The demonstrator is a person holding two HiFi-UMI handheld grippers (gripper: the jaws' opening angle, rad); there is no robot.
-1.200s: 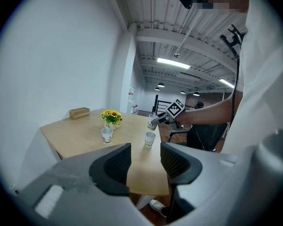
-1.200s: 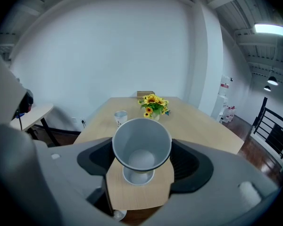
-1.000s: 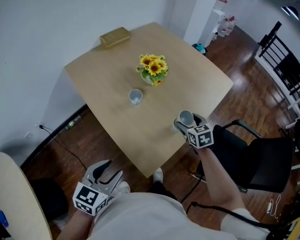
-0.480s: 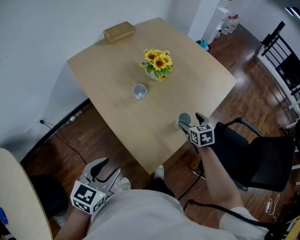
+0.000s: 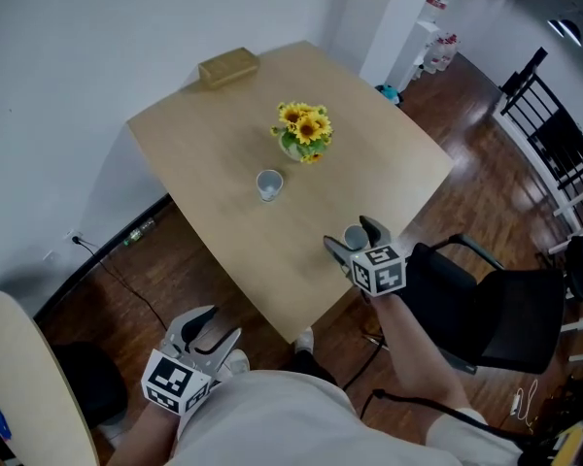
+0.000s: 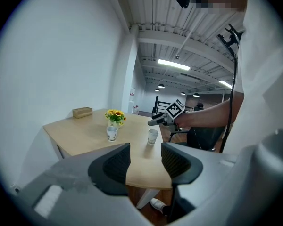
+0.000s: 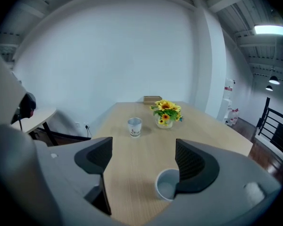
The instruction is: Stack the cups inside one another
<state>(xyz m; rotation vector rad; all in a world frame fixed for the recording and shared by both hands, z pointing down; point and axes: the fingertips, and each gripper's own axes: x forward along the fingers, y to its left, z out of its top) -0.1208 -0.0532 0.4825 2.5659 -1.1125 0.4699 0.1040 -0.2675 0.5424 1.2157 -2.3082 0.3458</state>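
Two pale cups stand upright on the wooden table point(image 5: 204, 153). The far cup point(image 5: 268, 184) point(image 7: 135, 126) point(image 6: 112, 133) is near the table's middle, in front of the sunflower vase. The near cup point(image 5: 356, 237) point(image 7: 167, 185) point(image 6: 153, 136) stands by the front right edge. My right gripper point(image 5: 353, 239) point(image 7: 141, 166) is open, its jaws on either side of the near cup, which sits close to the right-hand jaw. My left gripper point(image 5: 209, 328) point(image 6: 145, 161) is open and holds nothing, low over the floor in front of the table.
A sunflower vase point(image 5: 301, 134) point(image 7: 166, 112) stands behind the far cup. A small wooden box point(image 5: 228, 66) lies at the table's far corner. A black chair point(image 5: 486, 299) sits right of the table, a round pale tabletop point(image 5: 19, 377) at lower left.
The right gripper's jaws have spread apart and shifted slightly left; the near cup, earlier at the jaws, now stands free on the table between them. The left gripper has hardly moved.
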